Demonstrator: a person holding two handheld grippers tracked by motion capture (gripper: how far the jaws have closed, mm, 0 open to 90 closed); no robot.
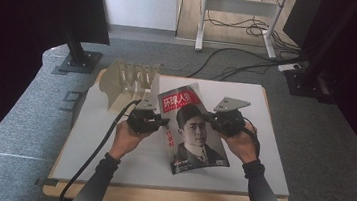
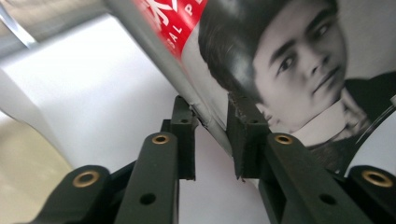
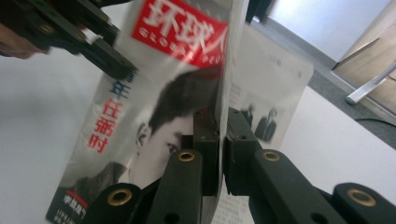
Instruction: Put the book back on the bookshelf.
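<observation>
A magazine (image 1: 193, 132) with a red title block and a black-and-white portrait cover lies slanted over the white table top (image 1: 110, 158), its far end raised. My left gripper (image 1: 164, 121) is at its left edge. In the left gripper view the jaws (image 2: 211, 116) pinch the magazine's spine (image 2: 205, 119), with the cover (image 2: 299, 60) rising to the right. My right gripper (image 1: 211, 118) holds the right edge. In the right gripper view its jaws (image 3: 220, 126) are shut on the cover's edge (image 3: 154, 93), inner pages (image 3: 271, 93) show behind, and the left gripper (image 3: 112, 60) is at upper left.
A pale slotted file rack (image 1: 128, 82) stands at the table's back left, just behind the left gripper. Dark stand bases (image 1: 77, 62) and cables (image 1: 241, 62) lie on the grey floor beyond the table. A black cable (image 1: 95, 157) trails from the left gripper across the table.
</observation>
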